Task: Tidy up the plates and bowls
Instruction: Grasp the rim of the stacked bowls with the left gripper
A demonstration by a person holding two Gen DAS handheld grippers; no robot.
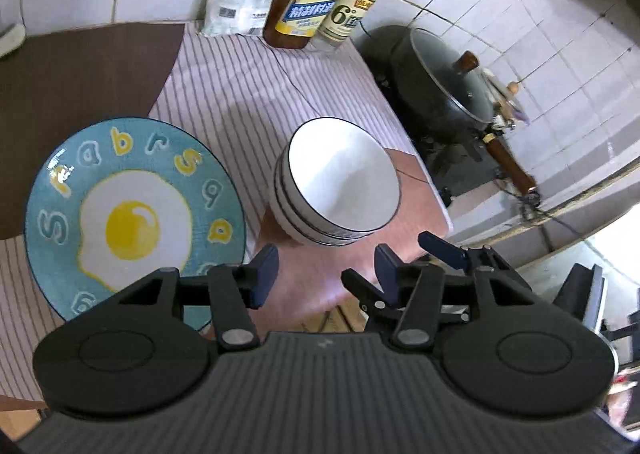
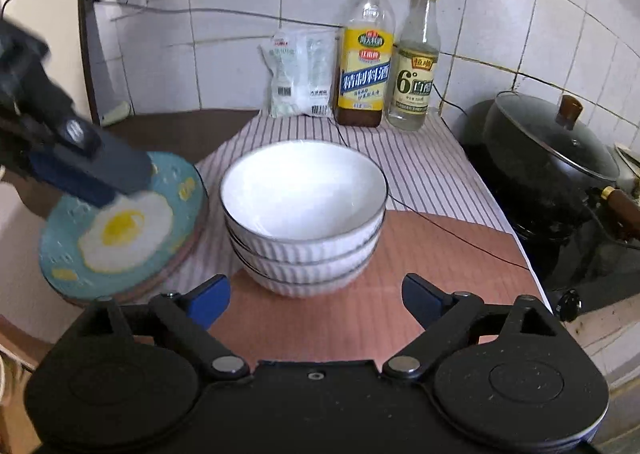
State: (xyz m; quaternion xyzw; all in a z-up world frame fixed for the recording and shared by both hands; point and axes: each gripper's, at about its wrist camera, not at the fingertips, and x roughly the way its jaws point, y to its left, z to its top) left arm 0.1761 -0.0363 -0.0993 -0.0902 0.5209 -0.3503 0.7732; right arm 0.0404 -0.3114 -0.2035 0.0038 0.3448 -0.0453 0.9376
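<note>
A teal plate with a fried-egg picture lies on the counter at left; in the right wrist view it sits on top of another plate whose pinkish rim shows below. A stack of three white bowls with dark rims stands to its right, on the edge of a pink mat. My left gripper is open and empty, above the counter near the plate and bowls; it shows in the right wrist view over the plate. My right gripper is open and empty, just in front of the bowls.
A striped cloth covers the counter. At the back wall stand a white bag, a cooking-wine bottle and a vinegar bottle. A lidded black wok sits on the stove at right. A thin cable crosses the mat.
</note>
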